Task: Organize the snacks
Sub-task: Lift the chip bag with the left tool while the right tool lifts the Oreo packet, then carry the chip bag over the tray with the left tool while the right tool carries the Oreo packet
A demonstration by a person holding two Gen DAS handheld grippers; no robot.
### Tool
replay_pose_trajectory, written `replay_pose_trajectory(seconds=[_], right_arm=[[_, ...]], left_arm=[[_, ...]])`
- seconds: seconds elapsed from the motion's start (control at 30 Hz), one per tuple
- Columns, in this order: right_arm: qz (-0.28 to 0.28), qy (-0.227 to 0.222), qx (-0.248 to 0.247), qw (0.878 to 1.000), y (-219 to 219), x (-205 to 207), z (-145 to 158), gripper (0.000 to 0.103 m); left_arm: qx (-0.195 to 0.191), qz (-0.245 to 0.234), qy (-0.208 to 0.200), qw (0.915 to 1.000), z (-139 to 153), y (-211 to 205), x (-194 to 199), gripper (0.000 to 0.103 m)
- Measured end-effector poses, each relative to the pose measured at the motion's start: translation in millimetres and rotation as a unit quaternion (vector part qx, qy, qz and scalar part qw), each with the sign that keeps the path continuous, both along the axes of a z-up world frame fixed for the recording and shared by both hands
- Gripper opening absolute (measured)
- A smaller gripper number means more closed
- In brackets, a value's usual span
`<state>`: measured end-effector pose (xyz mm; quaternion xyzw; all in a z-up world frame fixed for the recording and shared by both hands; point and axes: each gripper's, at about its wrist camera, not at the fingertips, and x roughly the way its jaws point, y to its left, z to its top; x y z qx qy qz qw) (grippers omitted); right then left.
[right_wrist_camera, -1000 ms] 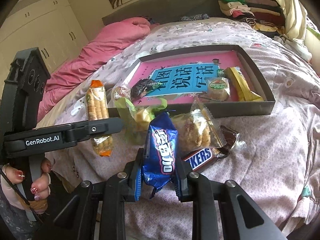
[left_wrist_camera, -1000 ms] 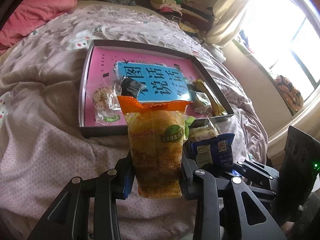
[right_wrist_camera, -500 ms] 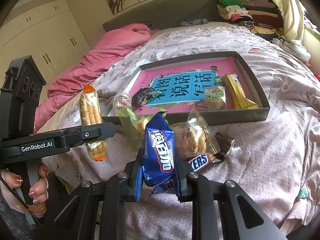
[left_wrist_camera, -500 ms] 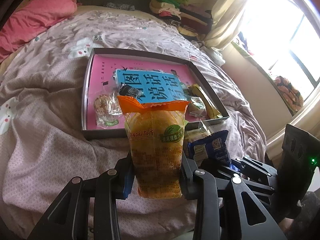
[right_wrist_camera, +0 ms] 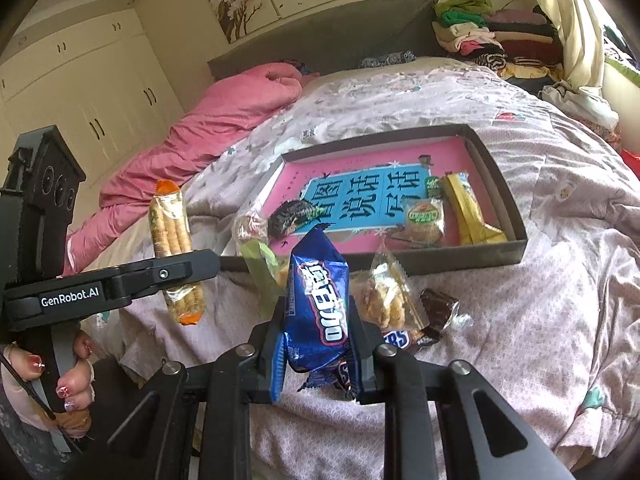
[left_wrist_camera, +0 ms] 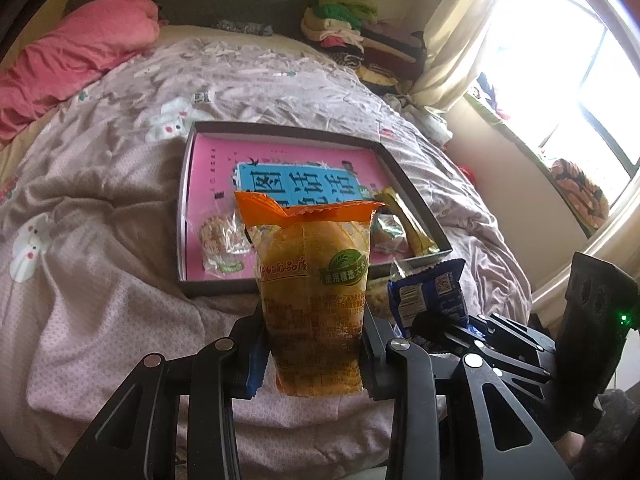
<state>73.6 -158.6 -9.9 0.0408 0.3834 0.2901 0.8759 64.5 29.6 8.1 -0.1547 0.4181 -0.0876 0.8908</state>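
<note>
My left gripper [left_wrist_camera: 314, 344] is shut on an orange snack packet [left_wrist_camera: 312, 292], held upright above the bed, short of the dark tray [left_wrist_camera: 182, 200]; in the right wrist view that same packet [right_wrist_camera: 172, 248] hangs from the left gripper. My right gripper [right_wrist_camera: 316, 344] is shut on a blue Oreo packet [right_wrist_camera: 318, 304], also lifted off the bed; the left wrist view shows the Oreo packet [left_wrist_camera: 428, 294] at the right. The tray [right_wrist_camera: 516, 216] has a pink and blue bottom and holds a round biscuit pack [right_wrist_camera: 424, 220], a yellow stick pack [right_wrist_camera: 468, 212], a dark wrapped snack [right_wrist_camera: 292, 214] and a clear cracker pack [left_wrist_camera: 220, 236].
Loose snacks lie on the bedspread before the tray: a clear cookie pack [right_wrist_camera: 384, 296], a Snickers bar [right_wrist_camera: 400, 338], a brown wrapped chocolate [right_wrist_camera: 438, 306], a green-topped pack [right_wrist_camera: 260, 260]. A pink quilt [right_wrist_camera: 208, 128] lies at the left, folded clothes [right_wrist_camera: 500, 40] at the headboard. A hand [right_wrist_camera: 68, 380] grips the left handle.
Both grippers have risen slightly with their packets, so the tray and bed look farther off. The grips are unchanged.
</note>
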Motion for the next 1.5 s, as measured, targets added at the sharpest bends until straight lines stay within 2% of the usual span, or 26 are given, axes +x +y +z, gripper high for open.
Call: replay_pose_trajectory(seconds=[0.57, 1.23, 1.5], right_arm=[[-0.039, -0.032, 0.010, 0.999, -22, 10, 17, 0.025], [-0.045, -0.076, -0.003, 0.996, -26, 9, 34, 0.025], [-0.050, -0.078, 0.003, 0.996, -29, 14, 37, 0.025]], left_arm=[[0.007, -0.002, -0.013, 0.9999, 16, -13, 0, 0.038], [0.002, -0.005, -0.022, 0.9998, 19, -24, 10, 0.038], [-0.001, -0.004, -0.022, 0.9997, 18, -26, 19, 0.038]])
